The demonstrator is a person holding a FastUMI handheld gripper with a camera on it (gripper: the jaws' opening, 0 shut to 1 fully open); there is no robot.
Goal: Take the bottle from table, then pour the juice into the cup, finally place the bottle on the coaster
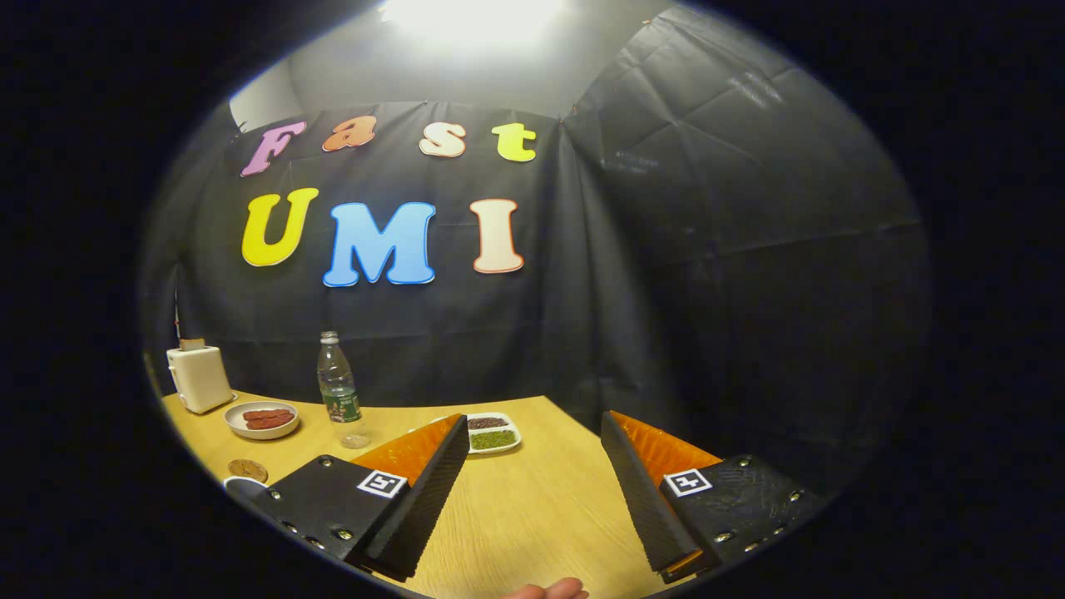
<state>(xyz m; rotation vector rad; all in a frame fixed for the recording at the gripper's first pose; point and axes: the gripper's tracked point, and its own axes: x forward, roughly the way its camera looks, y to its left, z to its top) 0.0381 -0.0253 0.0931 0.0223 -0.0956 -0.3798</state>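
A clear plastic bottle [340,391] with a green label stands upright on the wooden table [532,507], beyond and to the left of my left finger. A round brown coaster [247,470] lies on the table nearer, left of that finger. The rim of a cup [244,487] peeks out just beside the coaster, partly hidden by the finger. My gripper [532,424] is open, its fingers wide apart above the table with nothing between them.
A white toaster [198,378] stands at the far left by the cloth wall. A bowl [261,419] of reddish food sits next to it. A white two-part dish [492,433] of dark and green grains lies ahead of the fingers. A person's fingertips [545,590] show near me.
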